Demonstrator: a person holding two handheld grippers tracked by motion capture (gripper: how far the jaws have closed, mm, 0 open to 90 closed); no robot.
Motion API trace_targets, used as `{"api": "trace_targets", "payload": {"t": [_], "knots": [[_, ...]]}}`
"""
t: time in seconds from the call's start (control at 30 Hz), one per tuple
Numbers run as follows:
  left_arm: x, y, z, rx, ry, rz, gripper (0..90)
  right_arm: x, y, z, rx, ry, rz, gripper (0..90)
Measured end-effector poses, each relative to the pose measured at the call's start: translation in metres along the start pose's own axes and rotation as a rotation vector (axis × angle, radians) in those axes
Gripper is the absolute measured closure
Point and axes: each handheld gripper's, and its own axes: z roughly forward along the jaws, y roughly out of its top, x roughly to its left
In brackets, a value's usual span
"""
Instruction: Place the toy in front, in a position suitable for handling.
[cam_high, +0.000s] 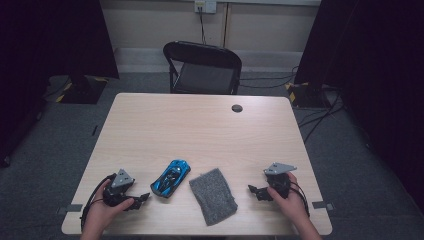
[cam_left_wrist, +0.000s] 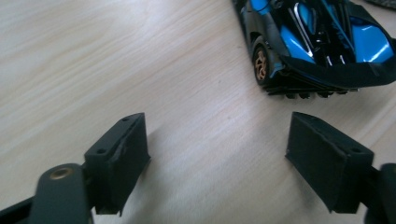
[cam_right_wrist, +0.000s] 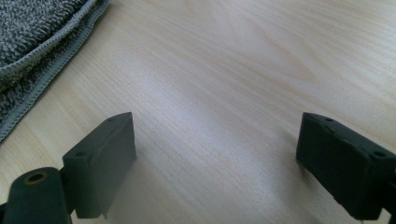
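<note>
Near the tabletop's front-left corner: the left gripper (cam_high: 141, 198) rests in a hand, jaws spread wide with bare wood between them.
Toy car: the blue and black toy sports car (cam_high: 171, 178) sits left of the front edge's middle, just beyond the left gripper's jaws, nose toward the far right.
Cloth: the folded grey microfibre cloth (cam_high: 213, 195) lies just beside the car, close to the front edge.
Right gripper: the right gripper (cam_high: 253, 191) is near the front-right corner, jaws wide and empty, the cloth's hem nearby.
Tabletop: the pale wooden tabletop (cam_high: 200, 127).
</note>
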Motion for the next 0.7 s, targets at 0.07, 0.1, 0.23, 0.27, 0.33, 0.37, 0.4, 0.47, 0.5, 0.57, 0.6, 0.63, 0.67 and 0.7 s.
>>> {"api": "trace_targets", "payload": {"t": [0.07,0.1,0.23,0.27,0.33,0.37,0.4,0.47,0.5,0.57,0.6,0.63,0.67,0.7], "knots": [[-0.001,0.0,-0.005,-0.008,-0.013,0.005,18.4,0.0,0.0,0.0,0.0,0.001,-0.001,11.1],[-0.001,0.001,-0.007,-0.018,-0.01,0.014,17.8,0.0,0.0,0.0,0.0,0.001,-0.001,11.1],[-0.005,0.009,-0.016,-0.058,-0.004,0.002,16.2,0.0,0.0,0.0,0.0,0.001,-0.001,11.1],[-0.006,0.011,-0.018,-0.067,-0.006,0.008,16.2,0.0,0.0,0.0,0.0,0.001,-0.001,11.1],[-0.009,0.017,-0.021,-0.072,-0.012,0.016,16.0,0.0,0.0,0.0,0.0,0.001,-0.001,11.1],[-0.011,0.019,-0.022,-0.082,-0.022,0.009,16.1,0.0,0.0,0.0,0.0,0.001,-0.001,11.1],[-0.012,0.022,-0.022,-0.088,-0.028,0.01,16.0,0.0,0.0,0.0,0.0,0.001,-0.001,11.1],[-0.016,0.028,-0.022,-0.107,-0.05,-0.009,16.0,0.0,0.0,0.0,0.0,0.001,-0.001,11.1],[-0.017,0.03,-0.021,-0.107,-0.058,-0.017,16.0,0.0,0.0,0.0,0.0,0.001,-0.001,11.1],[-0.02,0.036,-0.019,-0.108,-0.056,-0.009,15.9,0.0,0.0,0.0,0.0,0.001,-0.001,11.1],[-0.021,0.038,-0.017,-0.106,-0.06,-0.007,15.9,0.0,0.0,0.0,0.0,0.001,-0.001,11.1],[-0.023,0.04,-0.015,-0.102,-0.063,0.0,15.9,0.0,0.0,0.0,0.0,0.001,-0.001,11.1],[-0.025,0.043,-0.013,-0.106,-0.07,0.001,15.9,0.0,0.0,0.0,0.0,0.001,-0.001,11.1],[-0.027,0.046,-0.011,-0.1,-0.074,0.01,15.9,0.0,0.0,0.0,0.0,0.001,-0.001,11.1]]}}
